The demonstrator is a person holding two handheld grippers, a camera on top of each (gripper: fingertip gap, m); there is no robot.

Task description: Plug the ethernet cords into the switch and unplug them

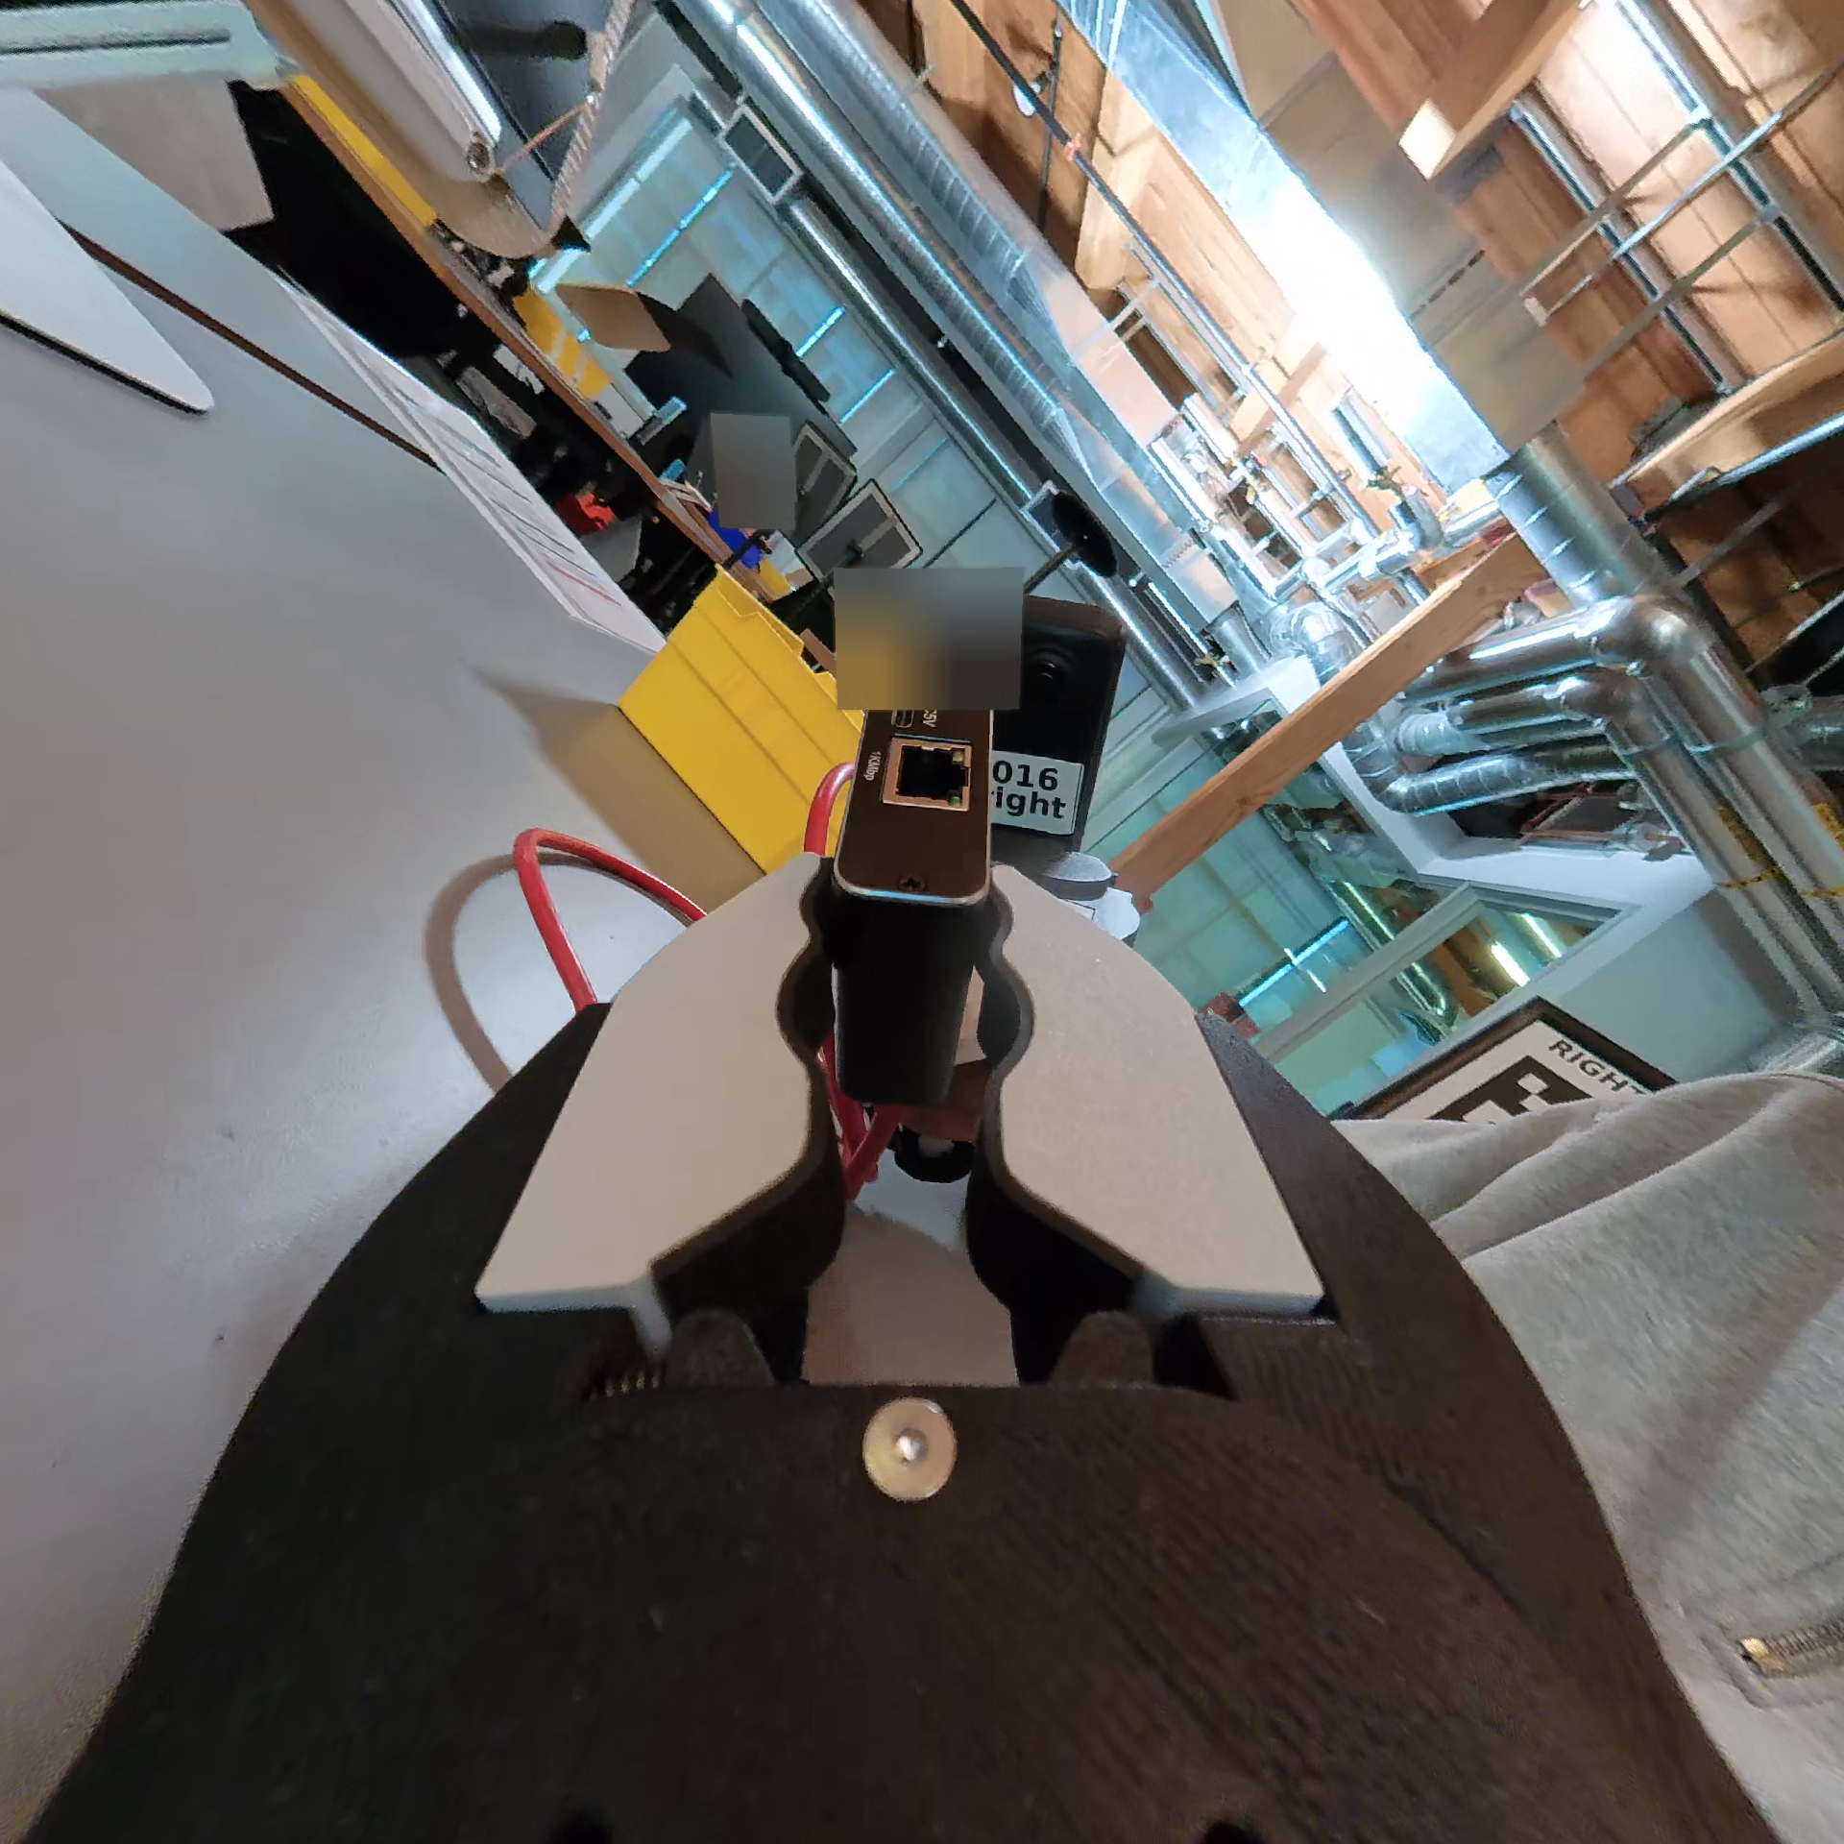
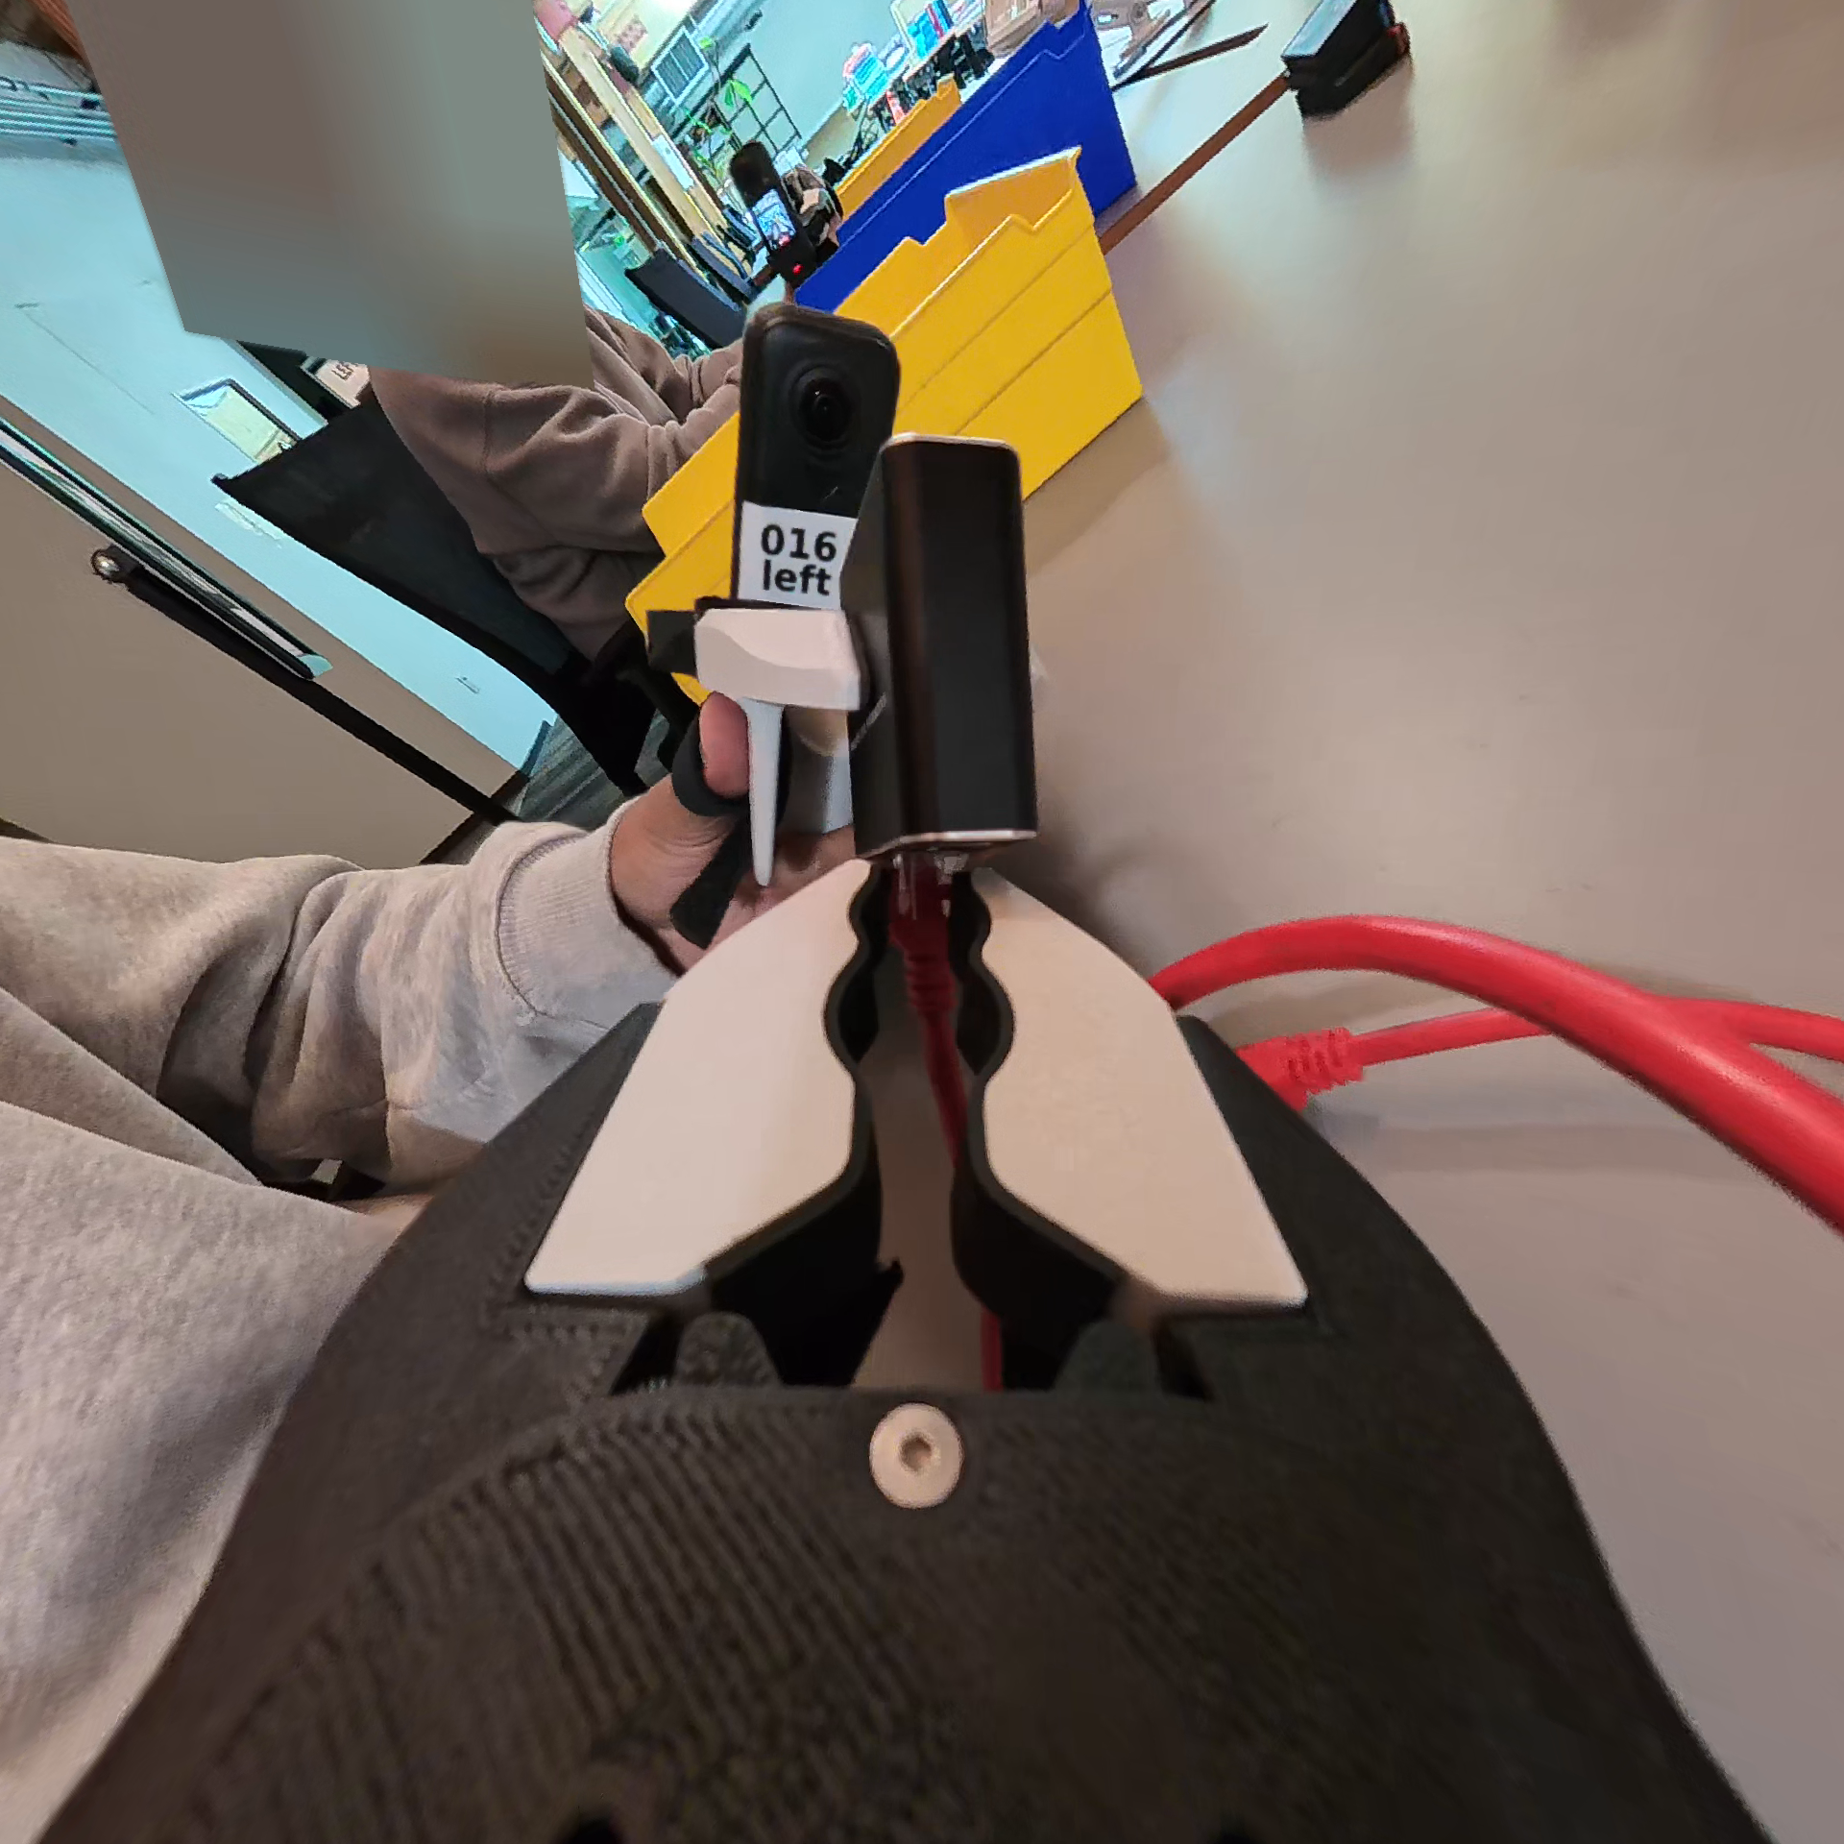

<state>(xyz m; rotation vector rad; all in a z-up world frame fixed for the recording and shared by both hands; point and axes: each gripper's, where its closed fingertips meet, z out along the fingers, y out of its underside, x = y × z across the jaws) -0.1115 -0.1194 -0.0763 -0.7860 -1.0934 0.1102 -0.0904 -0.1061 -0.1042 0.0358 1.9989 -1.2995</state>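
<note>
My left gripper (image 1: 903,888) is shut on a small black switch (image 1: 908,958) and holds it upright above the grey table (image 1: 249,898). An empty port (image 1: 923,773) shows on the switch's far end. In the right wrist view the switch (image 2: 953,649) stands just ahead of my right gripper (image 2: 920,898). That gripper is shut on the plug end of a red ethernet cord (image 2: 928,978). The plug's clear tip sits at the port in the switch's near end; how deep it sits is hidden. A second red plug (image 2: 1307,1063) lies on the table to the right.
Loops of red cord (image 2: 1597,1008) lie on the table (image 2: 1497,499) at right, and also show in the left wrist view (image 1: 559,898). A yellow bin (image 2: 998,329) and a blue bin (image 2: 998,130) stand behind. A person in a brown sleeve (image 2: 519,449) sits beyond.
</note>
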